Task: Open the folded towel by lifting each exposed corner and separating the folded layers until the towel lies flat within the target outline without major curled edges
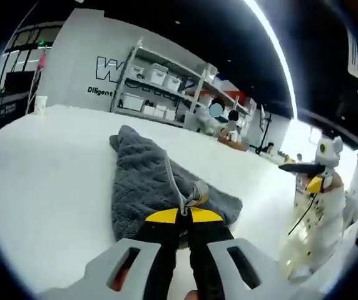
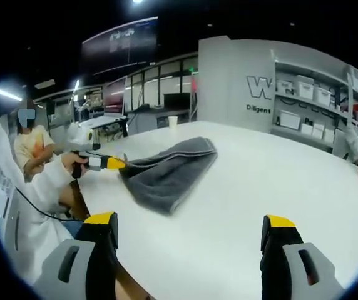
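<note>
Your left gripper (image 1: 183, 214) is clamped on a corner of the grey plush folded towel (image 1: 148, 181), pinching the near edge where the layers bunch. Your right gripper (image 2: 191, 234) stands wide open above the white counter (image 2: 279, 181), holding nothing, well short of the towel. The towel lies beyond it on the counter, its far end toward the grey wall. It looks soft, limp and light; take the free exposed corner opposite the left gripper's hold.

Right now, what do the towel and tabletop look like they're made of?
Towel: grey, thick, fuzzy pile, dull finish; looks like plush microfibre or terry, can't tell which. It sags limply from the left claw, so it's soft. Tabletop: smooth, white, faint sheen; probably laminate or painted board.
</note>
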`<move>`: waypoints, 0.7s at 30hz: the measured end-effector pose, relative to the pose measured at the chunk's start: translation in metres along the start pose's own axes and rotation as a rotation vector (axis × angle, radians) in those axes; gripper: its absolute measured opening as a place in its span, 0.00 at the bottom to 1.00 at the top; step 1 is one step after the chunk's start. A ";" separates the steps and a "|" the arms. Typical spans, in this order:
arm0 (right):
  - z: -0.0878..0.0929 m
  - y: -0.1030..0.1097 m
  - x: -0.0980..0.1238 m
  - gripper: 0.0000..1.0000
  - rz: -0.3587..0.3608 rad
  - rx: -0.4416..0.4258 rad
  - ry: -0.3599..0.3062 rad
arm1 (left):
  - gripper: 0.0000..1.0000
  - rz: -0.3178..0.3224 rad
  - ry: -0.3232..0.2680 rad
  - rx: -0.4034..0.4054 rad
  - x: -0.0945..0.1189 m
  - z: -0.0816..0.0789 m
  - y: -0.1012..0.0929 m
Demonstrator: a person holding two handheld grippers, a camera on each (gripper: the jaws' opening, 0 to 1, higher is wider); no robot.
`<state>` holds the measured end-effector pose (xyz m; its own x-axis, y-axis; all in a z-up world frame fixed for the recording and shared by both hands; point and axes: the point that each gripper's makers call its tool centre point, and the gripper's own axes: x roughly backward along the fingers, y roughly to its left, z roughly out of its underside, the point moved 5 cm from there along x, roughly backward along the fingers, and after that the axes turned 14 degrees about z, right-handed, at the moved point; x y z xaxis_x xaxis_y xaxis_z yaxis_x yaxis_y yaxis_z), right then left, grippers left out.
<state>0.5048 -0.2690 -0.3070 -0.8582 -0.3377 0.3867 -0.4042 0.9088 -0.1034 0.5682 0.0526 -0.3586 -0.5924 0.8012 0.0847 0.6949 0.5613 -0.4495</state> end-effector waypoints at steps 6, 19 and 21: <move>0.001 -0.001 -0.001 0.95 0.001 -0.001 0.007 | 0.04 -0.005 -0.147 0.138 0.014 -0.012 0.011; 0.002 -0.002 0.000 0.95 -0.001 -0.011 0.001 | 0.04 -0.134 -0.299 0.178 0.042 -0.027 0.036; 0.001 -0.003 0.000 0.95 -0.001 -0.015 -0.002 | 0.04 -0.166 -0.308 0.178 0.048 -0.028 0.040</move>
<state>0.5056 -0.2720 -0.3079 -0.8584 -0.3388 0.3851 -0.4000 0.9122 -0.0891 0.5793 0.1192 -0.3482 -0.8040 0.5879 -0.0896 0.5142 0.6116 -0.6013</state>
